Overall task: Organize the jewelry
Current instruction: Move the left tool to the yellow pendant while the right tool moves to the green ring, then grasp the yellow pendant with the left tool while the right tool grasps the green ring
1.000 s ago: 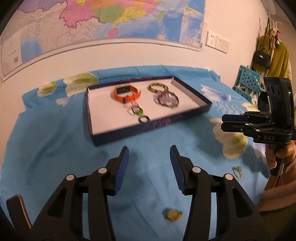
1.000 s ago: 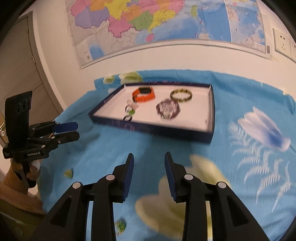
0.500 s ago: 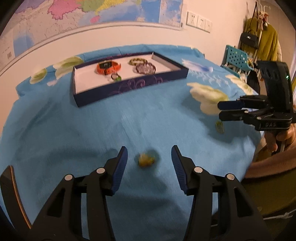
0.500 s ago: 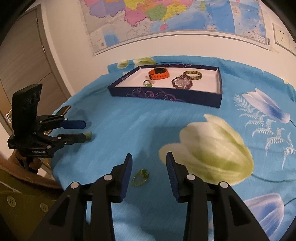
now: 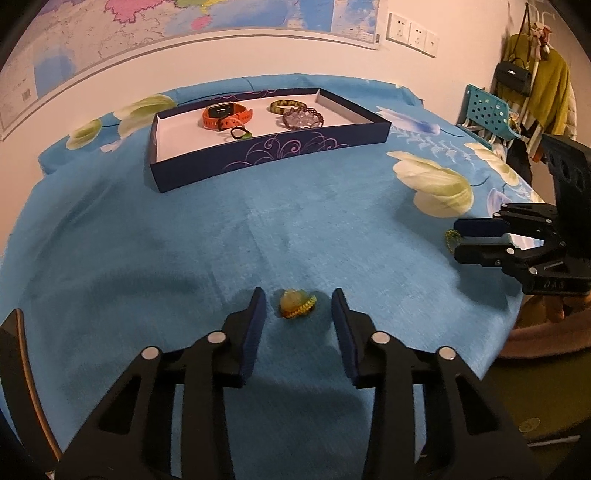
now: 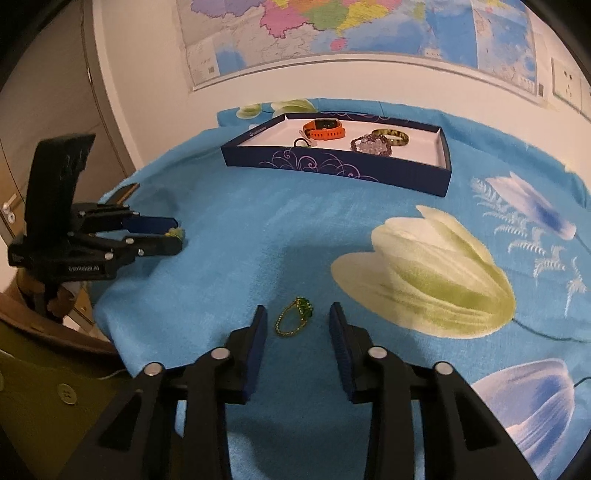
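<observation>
A yellow-green ring [image 5: 296, 303] lies on the blue cloth between the open fingers of my left gripper [image 5: 298, 308]. A gold ring with a green stone [image 6: 294, 318] lies between the open fingers of my right gripper [image 6: 295, 321]. Neither ring is gripped. The dark blue tray [image 5: 271, 151] at the back holds an orange watch [image 5: 225, 114], a green bangle [image 5: 287, 105], a purple bead bracelet [image 5: 303, 119] and small rings [image 5: 241, 133]. The right gripper also shows in the left wrist view [image 5: 460, 242], and the left gripper in the right wrist view [image 6: 173, 236].
The table is covered by a blue cloth with flower prints [image 6: 424, 269]. Its near edge runs just below both grippers. A wall with a map [image 5: 184, 22] stands behind the tray. A teal chair [image 5: 487, 114] and hanging clothes stand at the right.
Both grippers have pulled back from the tray and come down toward the near edge of the cloth. Each now has a ring between its open fingers.
</observation>
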